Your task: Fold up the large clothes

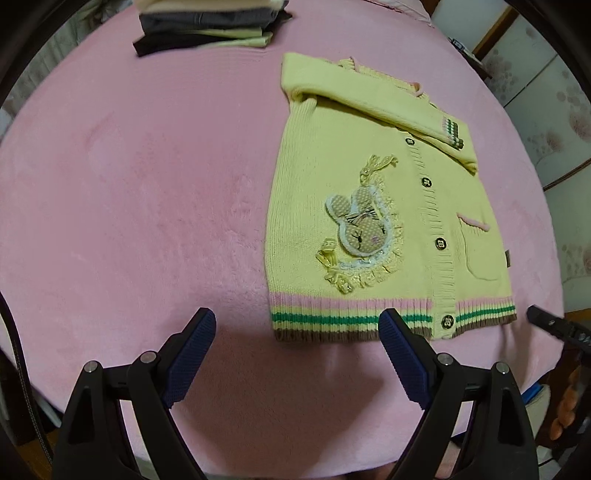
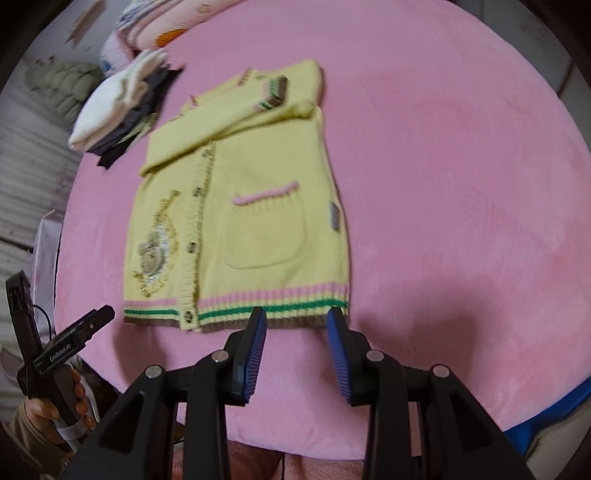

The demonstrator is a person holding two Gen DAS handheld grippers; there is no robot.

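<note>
**Cardigan Fold: Hem Approach**

The yellow cardigan (image 2: 236,221) lies flat on the pink bed (image 2: 461,184), sleeves already crossed over its chest, so the striped hem (image 2: 236,310) is free for lifting. The right claw (image 2: 296,321), partly spread and empty, hovers at that hem. The left claw (image 1: 297,325) is wide and empty at the opposite hem corner. A stack of folded clothes (image 1: 207,26) lies beyond.

Pink plush bed cover (image 1: 129,206), floral-papered wall (image 1: 554,110) beside it
</note>
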